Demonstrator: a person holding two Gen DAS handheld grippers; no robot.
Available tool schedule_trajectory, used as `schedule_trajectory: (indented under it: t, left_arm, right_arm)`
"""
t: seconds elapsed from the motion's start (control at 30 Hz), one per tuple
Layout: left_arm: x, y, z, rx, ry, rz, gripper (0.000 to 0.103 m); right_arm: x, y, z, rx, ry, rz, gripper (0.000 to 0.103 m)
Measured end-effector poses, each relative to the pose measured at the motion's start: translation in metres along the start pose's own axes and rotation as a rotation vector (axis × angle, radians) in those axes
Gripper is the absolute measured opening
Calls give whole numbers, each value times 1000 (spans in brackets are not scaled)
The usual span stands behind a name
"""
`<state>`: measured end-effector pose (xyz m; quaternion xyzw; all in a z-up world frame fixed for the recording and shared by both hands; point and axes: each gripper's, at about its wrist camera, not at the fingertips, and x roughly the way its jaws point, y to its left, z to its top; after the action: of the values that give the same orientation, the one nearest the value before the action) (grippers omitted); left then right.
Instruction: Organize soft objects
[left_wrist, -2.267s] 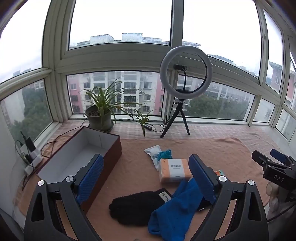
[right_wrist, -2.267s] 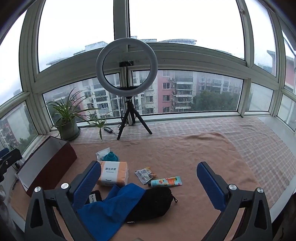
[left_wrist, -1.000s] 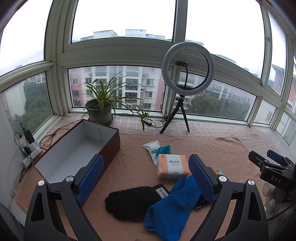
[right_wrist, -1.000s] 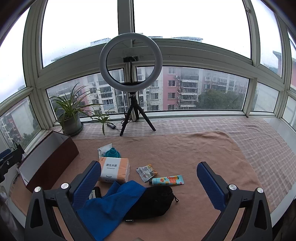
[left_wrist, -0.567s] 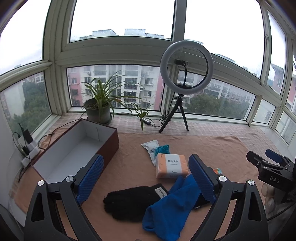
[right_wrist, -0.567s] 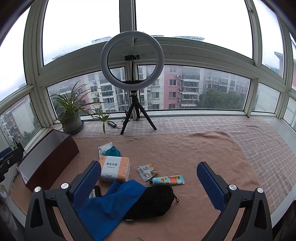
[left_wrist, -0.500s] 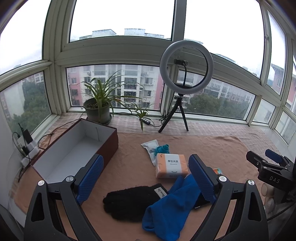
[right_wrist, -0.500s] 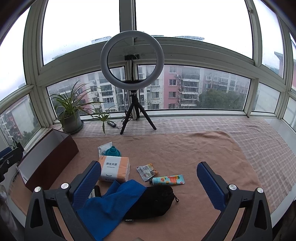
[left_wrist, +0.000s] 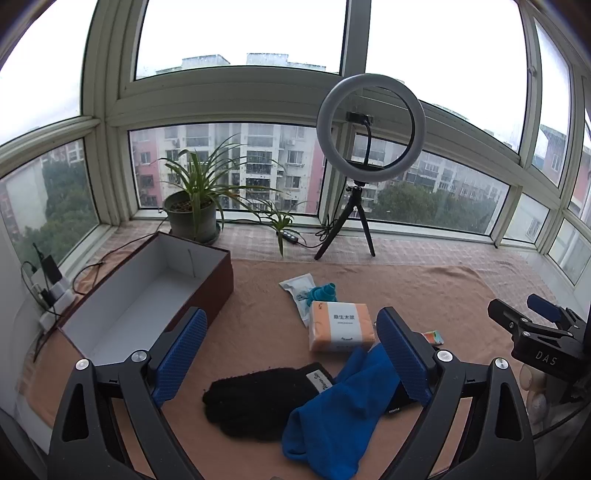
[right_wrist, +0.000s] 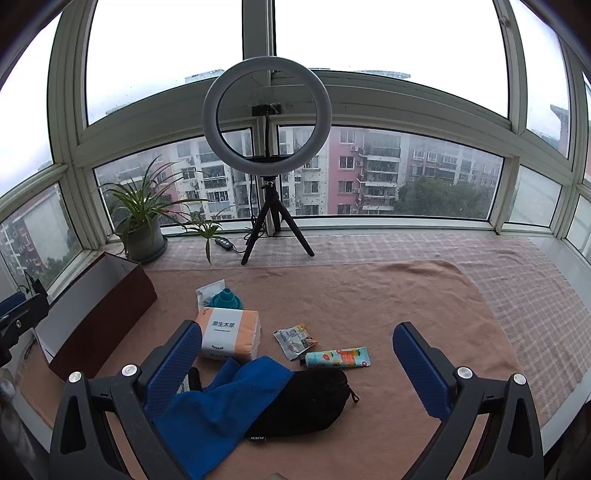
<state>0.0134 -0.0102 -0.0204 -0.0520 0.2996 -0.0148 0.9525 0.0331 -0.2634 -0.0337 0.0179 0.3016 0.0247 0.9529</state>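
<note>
While both grippers hang open above the mat (right_wrist: 369, 288), the box (left_wrist: 122, 295) stands at its left edge. Blue towel (right_wrist: 221, 402) covers part of the pouch (right_wrist: 306, 402), beside the glove (left_wrist: 255, 398). Left gripper (left_wrist: 291, 354) and right gripper (right_wrist: 295, 365) hold nothing.

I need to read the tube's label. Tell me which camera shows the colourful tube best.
The right wrist view: the colourful tube lies fully exposed on the brown cloth, beside the black pouch. In the left wrist view only its tip peeks out behind a finger of the left gripper.
</note>
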Motion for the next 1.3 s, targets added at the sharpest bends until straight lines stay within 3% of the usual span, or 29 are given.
schedule_trajectory:
  t: [0.27,0.73,0.87,1.07,1.3]
  left_arm:
    - [8,13,-8,-20,28,9,94]
    - [23,45,-46,-100,135,22,94]
    - [28,56,-60,-142,173,26,93]
    - [36,71,-81,-212,238,23,92]
    - [54,83,-105,-253,299,17,85]
  right_arm:
    - [11,0,-4,-3,36,21,102]
    - [59,-26,-20,102,199,315,102]
    - [74,-27,-22,131,238,354,102]
    - [94,-10,-25,119,304,432,102]
    - [127,37,-28,24,409,514,94]
